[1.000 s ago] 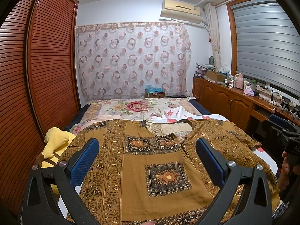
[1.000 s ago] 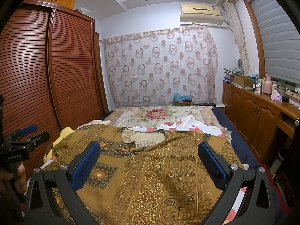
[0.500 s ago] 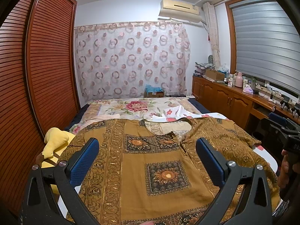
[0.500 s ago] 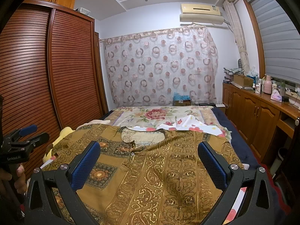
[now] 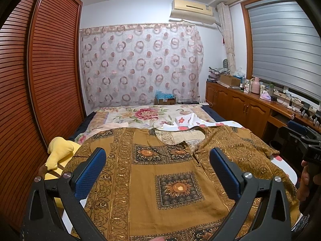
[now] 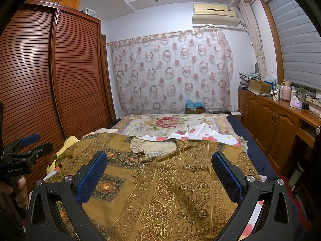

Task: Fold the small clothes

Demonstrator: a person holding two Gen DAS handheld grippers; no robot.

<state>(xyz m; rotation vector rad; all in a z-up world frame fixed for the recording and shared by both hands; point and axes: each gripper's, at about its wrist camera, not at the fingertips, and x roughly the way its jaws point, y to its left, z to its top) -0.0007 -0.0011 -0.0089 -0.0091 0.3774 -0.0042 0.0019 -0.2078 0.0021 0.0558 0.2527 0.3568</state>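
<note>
A brown shirt with gold and dark sunflower patterns [image 5: 160,172] lies spread flat, front up, collar away from me, on the bed; it also shows in the right wrist view [image 6: 170,180]. My left gripper [image 5: 157,170] is open and empty, held above the shirt's left-middle. My right gripper [image 6: 158,172] is open and empty above the shirt's right half. The right gripper also shows at the right edge of the left wrist view [image 5: 301,140], the left gripper at the left edge of the right wrist view [image 6: 22,150].
A yellow plush toy [image 5: 58,150] lies at the bed's left edge beside the wooden slatted wardrobe [image 5: 40,80]. A floral quilt [image 5: 146,114] and a white flowered cloth [image 5: 190,120] lie beyond the shirt. A wooden cabinet counter [image 5: 250,104] runs along the right.
Both grippers have barely shifted; the shirt lies the same.
</note>
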